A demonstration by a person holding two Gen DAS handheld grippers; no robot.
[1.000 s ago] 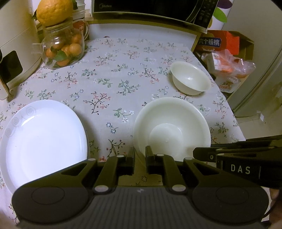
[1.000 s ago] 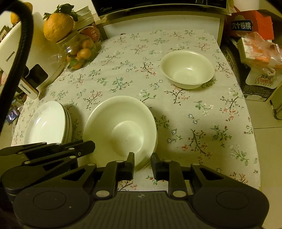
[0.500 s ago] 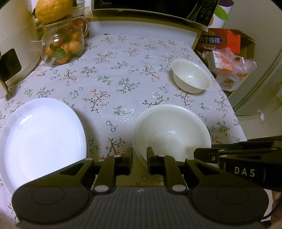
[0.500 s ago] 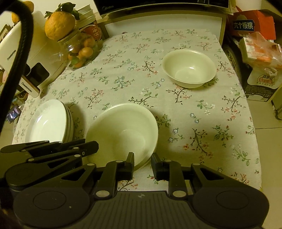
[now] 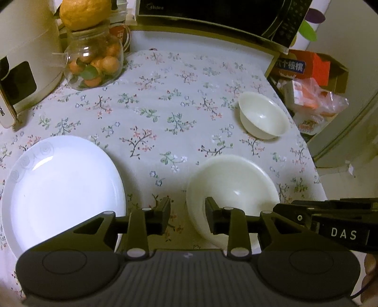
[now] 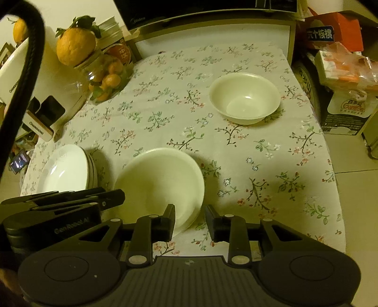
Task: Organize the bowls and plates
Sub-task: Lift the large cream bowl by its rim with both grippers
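A large cream bowl sits on the floral tablecloth near the front edge; it also shows in the right wrist view. A smaller cream bowl stands farther back right, and shows in the right wrist view. A stack of white plates lies at the front left, and appears in the right wrist view. My left gripper is open and empty, its right finger over the large bowl's near rim. My right gripper is open and empty just right of that bowl's near rim.
A glass jar of small oranges with a big citrus on top stands at the back left beside a white appliance. A microwave is at the back. Boxes and bags crowd the floor off the table's right edge.
Both grippers have pulled back toward the front edge and lifted slightly. The jaws of both have opened wider. The large bowl sits lower in both views and stays on the table.
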